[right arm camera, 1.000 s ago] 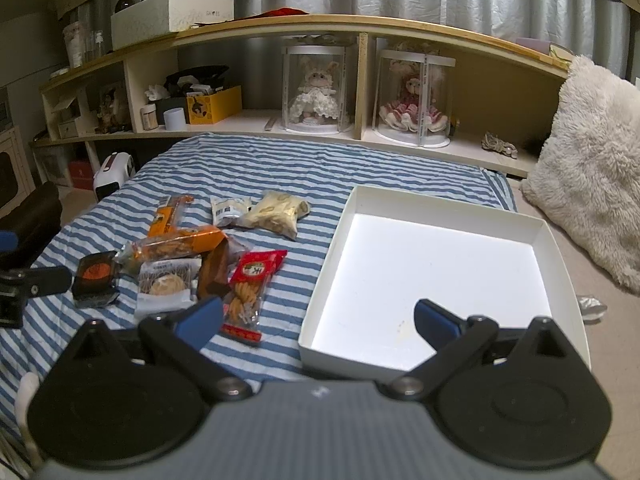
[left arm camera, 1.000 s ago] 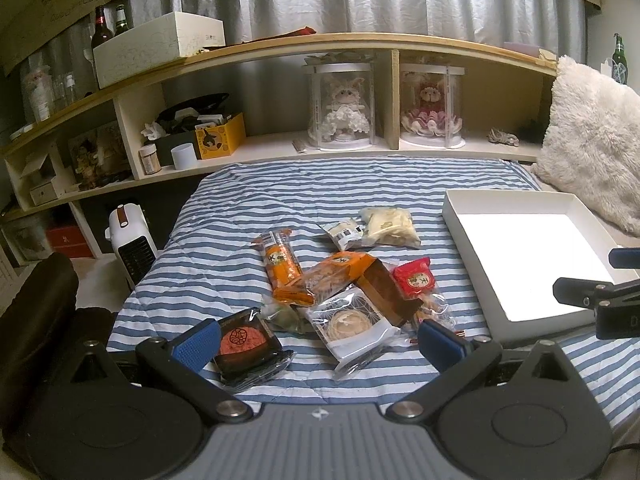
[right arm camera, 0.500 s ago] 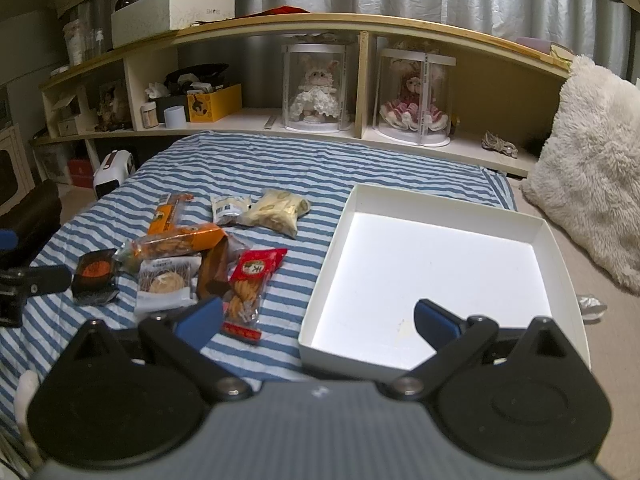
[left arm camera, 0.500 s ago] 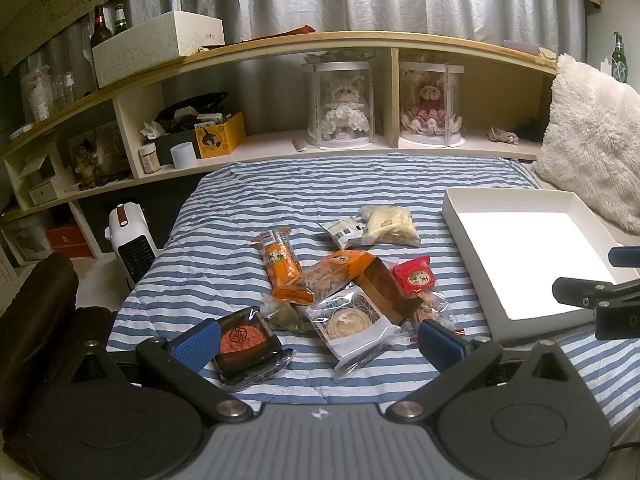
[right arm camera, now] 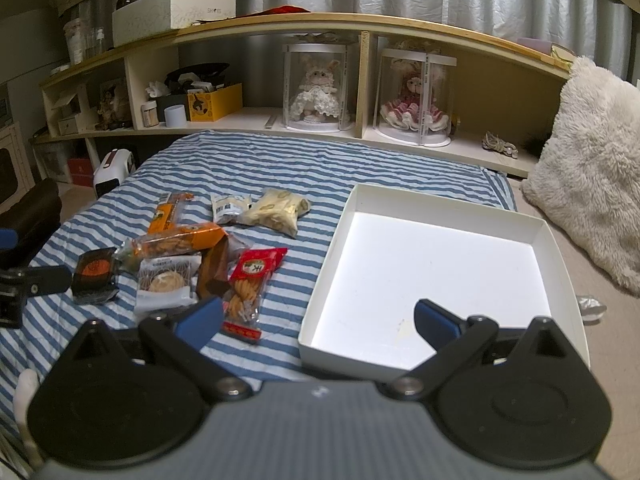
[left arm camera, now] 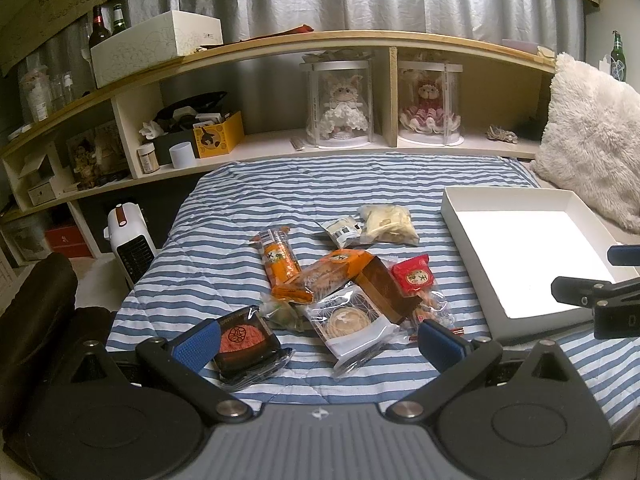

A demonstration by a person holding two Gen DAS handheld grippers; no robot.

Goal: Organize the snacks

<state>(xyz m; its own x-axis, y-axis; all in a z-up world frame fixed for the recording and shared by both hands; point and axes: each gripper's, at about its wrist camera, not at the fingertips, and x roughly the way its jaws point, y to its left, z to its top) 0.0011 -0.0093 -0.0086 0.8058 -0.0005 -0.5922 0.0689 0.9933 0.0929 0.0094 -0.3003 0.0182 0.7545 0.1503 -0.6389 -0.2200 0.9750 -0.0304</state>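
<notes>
Nothing much has shifted since a second ago: both views have only crept slightly closer to the bed, and the snacks lie as before. We hold the left tongs wide open and empty above the near edge of the striped bedspread, with the black-and-orange packet just beside the left fingertip and the round-biscuit packet between the two. At 12 o'clock from there lie the orange bar, the orange cracker pack, the brown box and the red twist-snack bag, overlapping in a heap; farther at 12 sit the small grey packet and the pale chip bag, touching. Our right tongs also gape, gripping nothing, over the near rim of the white tray, which lies at 3 o'clock of the heap. A fluffy cushion leans at 2 o'clock beyond the tray, and a shelf with two boxed dolls runs along the bed's far side.
</notes>
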